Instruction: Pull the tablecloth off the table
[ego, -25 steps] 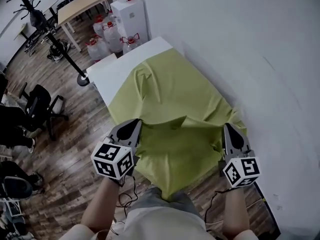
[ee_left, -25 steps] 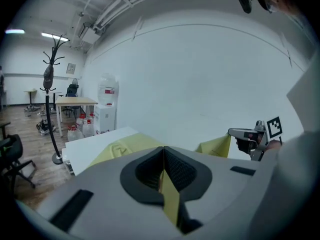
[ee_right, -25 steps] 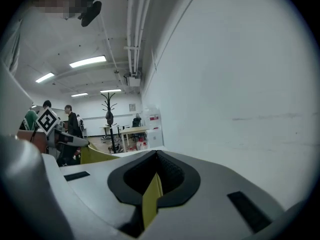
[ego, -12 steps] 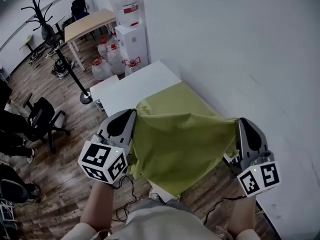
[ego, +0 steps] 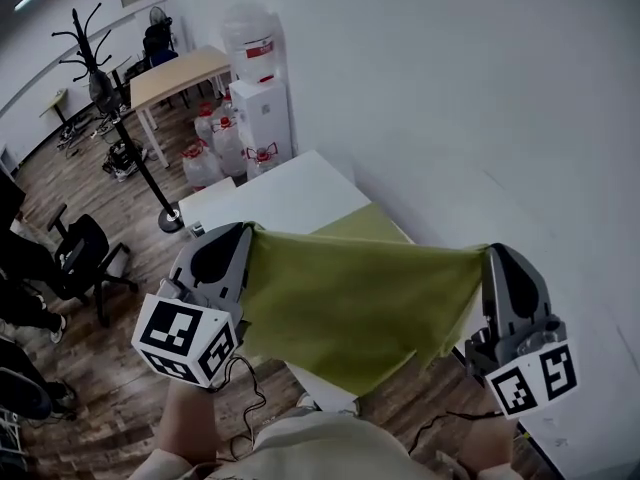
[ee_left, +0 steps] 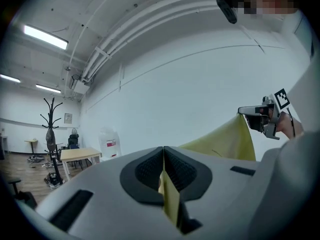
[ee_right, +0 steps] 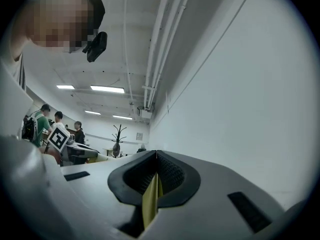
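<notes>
The yellow-green tablecloth point(ego: 360, 303) hangs stretched in the air between my two grippers, its far end still draped on the white table point(ego: 280, 193) near the wall. My left gripper point(ego: 243, 236) is shut on the cloth's left corner, and my right gripper point(ego: 493, 256) is shut on the right corner. In the left gripper view, a fold of cloth point(ee_left: 169, 199) sits pinched in the closed jaws, and the sheet point(ee_left: 225, 141) runs across to the right gripper point(ee_left: 256, 115). The right gripper view shows a strip of cloth point(ee_right: 151, 204) clamped between its jaws.
A white wall point(ego: 480, 118) runs along the table's right side. Behind the table stand a water dispenser point(ego: 262, 78) and several water jugs point(ego: 225, 133). A coat rack point(ego: 110, 98), a wooden table point(ego: 180, 68) and an office chair point(ego: 80, 253) are on the wooden floor to the left.
Both grippers have risen and drawn back toward the person with the cloth. The cloth has slid off most of the table, baring more white tabletop, and now spans taut between them.
</notes>
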Available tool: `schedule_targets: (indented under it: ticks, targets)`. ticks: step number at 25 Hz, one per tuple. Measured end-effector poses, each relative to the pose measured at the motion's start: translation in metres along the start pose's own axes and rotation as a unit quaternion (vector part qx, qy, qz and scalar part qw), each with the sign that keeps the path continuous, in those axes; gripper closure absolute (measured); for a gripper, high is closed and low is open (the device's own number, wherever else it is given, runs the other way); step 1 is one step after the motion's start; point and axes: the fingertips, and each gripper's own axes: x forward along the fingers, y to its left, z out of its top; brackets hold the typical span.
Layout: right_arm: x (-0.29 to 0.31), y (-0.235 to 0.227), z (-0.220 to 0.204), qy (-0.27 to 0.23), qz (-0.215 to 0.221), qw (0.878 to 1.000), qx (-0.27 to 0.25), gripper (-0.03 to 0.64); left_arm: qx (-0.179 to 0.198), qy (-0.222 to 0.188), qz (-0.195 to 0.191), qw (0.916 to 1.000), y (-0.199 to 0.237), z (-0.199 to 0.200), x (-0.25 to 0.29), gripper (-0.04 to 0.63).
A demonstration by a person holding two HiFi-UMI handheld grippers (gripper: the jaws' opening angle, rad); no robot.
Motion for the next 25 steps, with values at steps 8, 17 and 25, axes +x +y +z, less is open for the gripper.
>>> schedule_targets:
  ticks: [8, 17, 25]
  targets:
    - [-0.003, 0.010, -0.017, 0.025, -0.006, 1.000, 0.011, 0.589, -0.008, 0.017, -0.012, 0.9997, -0.002, -0.019, -0.008, 0.575]
    - [0.011, 0.036, -0.027, 0.040, -0.014, 0.999, 0.010, 0.588, -0.017, 0.018, -0.013, 0.9996, 0.024, -0.035, -0.022, 0.575]
    - [-0.009, 0.075, -0.037, 0.085, -0.034, 0.996, -0.025, 0.588, -0.033, 0.004, -0.052, 0.9981, 0.031, -0.049, -0.036, 0.575]
